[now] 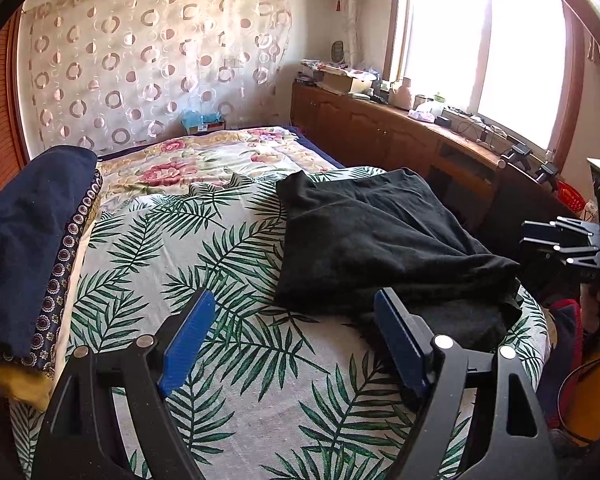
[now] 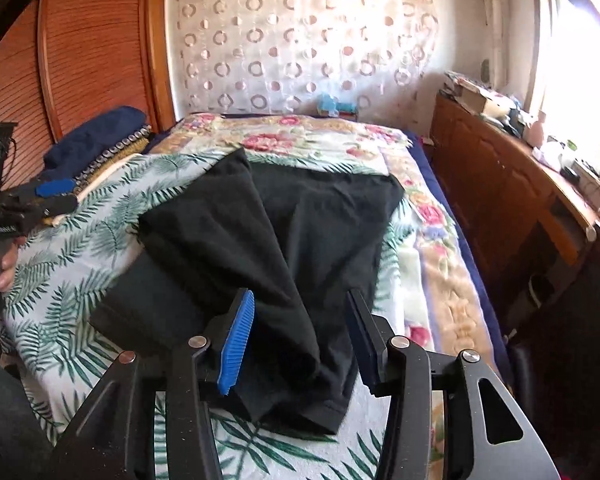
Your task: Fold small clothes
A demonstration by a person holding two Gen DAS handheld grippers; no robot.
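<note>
Black garment (image 2: 284, 232) lies on the bed (image 1: 236, 360), on the palm-leaf sheet, toward the bed's right edge and near end as the left wrist camera sees it. Fabric is dull black and rumpled, partly doubled over itself: one layer lies diagonally across another, with a raised crease down the middle. A hemmed edge shows at its near end in the right wrist view. Far corners are spread flat, reaching the border of the floral quilt (image 1: 204, 160) that covers the bed's far half.

Left to right, left wrist view: stack of folded clothes (image 1: 24, 240) at the bed's left edge, dark navy piece on top, a patterned trim and a yellow layer below. Left tongs (image 1: 296, 340) stand wide over bare sheet, nothing between the blue pads; the right-hand pad is just beside the garment's near left edge. Garment next. Right tongs (image 2: 300, 340) appear at the far right edge of that view.

Right wrist view: right tongs are partly parted, directly over the garment's near end. Cloth lies in the gap between the pads, which do not press on it.

Containers: a red basket (image 1: 572, 196) shows past the bed's right edge; contents cannot be told.
</note>
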